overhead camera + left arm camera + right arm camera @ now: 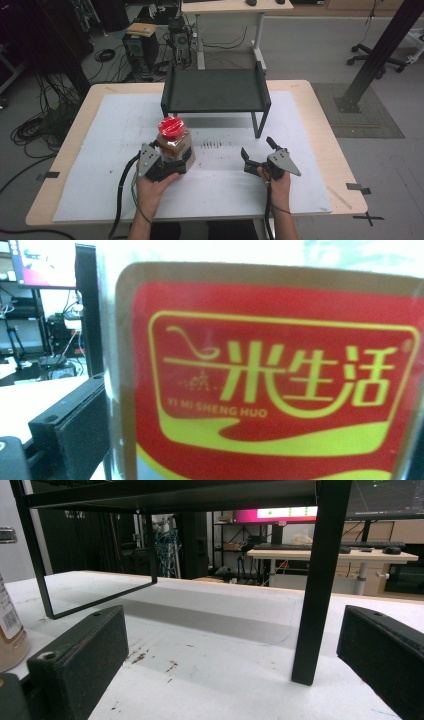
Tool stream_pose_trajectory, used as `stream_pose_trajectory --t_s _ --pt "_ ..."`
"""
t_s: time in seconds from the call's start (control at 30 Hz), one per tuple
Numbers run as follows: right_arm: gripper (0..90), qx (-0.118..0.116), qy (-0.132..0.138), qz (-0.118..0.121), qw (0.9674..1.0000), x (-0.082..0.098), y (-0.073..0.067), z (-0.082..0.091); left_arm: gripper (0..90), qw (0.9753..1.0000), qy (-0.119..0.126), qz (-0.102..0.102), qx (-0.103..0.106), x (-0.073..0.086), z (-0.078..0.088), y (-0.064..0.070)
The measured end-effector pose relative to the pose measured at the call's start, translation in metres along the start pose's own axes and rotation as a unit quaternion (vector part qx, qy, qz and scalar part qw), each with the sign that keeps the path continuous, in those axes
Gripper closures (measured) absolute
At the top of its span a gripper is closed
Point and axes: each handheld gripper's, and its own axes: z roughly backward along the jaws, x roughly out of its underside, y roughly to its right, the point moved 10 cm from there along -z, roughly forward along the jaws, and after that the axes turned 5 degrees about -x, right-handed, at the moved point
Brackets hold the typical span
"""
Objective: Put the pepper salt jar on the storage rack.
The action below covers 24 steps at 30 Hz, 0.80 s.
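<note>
Jar (270,375) label close against lens, left gripper (172,162) pinching jar low on body, jar standing on worktop (300,165) just in front of black rack (215,90). Right gripper (257,152) spread, empty, right of jar. Judgement: clear rigid plastic, full, fairly heavy, smooth sides slippery; hold mid-body below red lid (171,128).

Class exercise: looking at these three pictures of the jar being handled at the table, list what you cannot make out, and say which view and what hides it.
- Jar base, high view: hidden behind the left gripper.
- Jar lid, left gripper view: cut off by the top edge; the label sits too close.
- Left gripper's far jaw, left gripper view: behind the jar.
- Jar, right gripper view: mostly cut by the left edge.
- Shelf top, right gripper view: seen from beneath.
</note>
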Motion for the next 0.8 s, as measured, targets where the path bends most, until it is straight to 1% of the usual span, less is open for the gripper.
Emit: stream_pose_trajectory --t_s 0.03,0.13,0.2,0.27,0.37,0.4,0.43,0.5,0.53,0.57,0.63,0.73,0.8 --pt "0.0 0.000 0.000 0.000 1.0000 0.0000 0.0000 0.0000 0.2 1.0000 0.000 0.005 0.002 -0.0002 -0.0008 0.0003" --pt "0.0 0.000 0.000 0.000 1.0000 0.0000 0.0000 0.0000 2.8 1.0000 0.003 0.005 0.002 -0.0006 -0.0009 0.0003" --pt "0.0 -0.001 0.000 0.000 1.0000 0.0000 0.0000 0.0001 6.6 1.0000 0.006 0.005 0.000 -0.0018 -0.0009 -0.0001" --pt "0.0 -0.001 0.000 0.000 1.0000 0.0000 -0.0001 0.0001 6.6 1.0000 0.006 0.004 0.000 -0.0018 -0.0010 -0.0003" --pt "0.0 -0.001 0.000 0.000 1.0000 0.0000 -0.0001 0.0001 9.2 1.0000 0.005 0.005 0.000 -0.0018 -0.0010 -0.0006" --pt "0.0 -0.001 0.000 0.000 1.0000 0.0000 -0.0001 0.0001 9.2 1.0000 0.004 0.005 0.002 -0.0018 -0.0008 -0.0002" --pt "0.0 -0.001 0.000 0.000 1.0000 0.0000 -0.0001 0.0001 12.2 1.0000 0.004 0.005 0.002 -0.0018 -0.0008 -0.0002" --pt "0.0 -0.001 0.000 0.000 1.0000 -0.0001 -0.0001 0.0001 12.2 1.0000 0.004 0.005 0.002 -0.0018 -0.0008 -0.0002" --pt "0.0 -0.001 0.000 0.000 1.0000 -0.0001 -0.0001 0.0001 12.2 0.9999 0.003 0.008 0.005 -0.0017 -0.0007 0.0005" --pt "0.0 -0.001 0.000 0.000 1.0000 0.0000 -0.0001 0.0001 14.8 0.9999 0.003 0.010 0.009 -0.0016 -0.0005 0.0015" --pt "0.0 -0.001 0.000 0.000 1.0000 0.0000 -0.0001 0.0001 18.0 0.9999 0.004 0.007 0.009 -0.0016 -0.0004 0.0015" --pt "0.0 -0.001 0.000 0.000 1.0000 0.0000 -0.0001 0.0000 18.9 0.9999 0.004 0.008 0.011 -0.0016 -0.0004 0.0018" --pt "0.0 -0.001 0.000 0.000 1.0000 0.0000 -0.0001 0.0001 20.0 0.9999 0.004 0.005 0.010 -0.0014 -0.0004 0.0019"
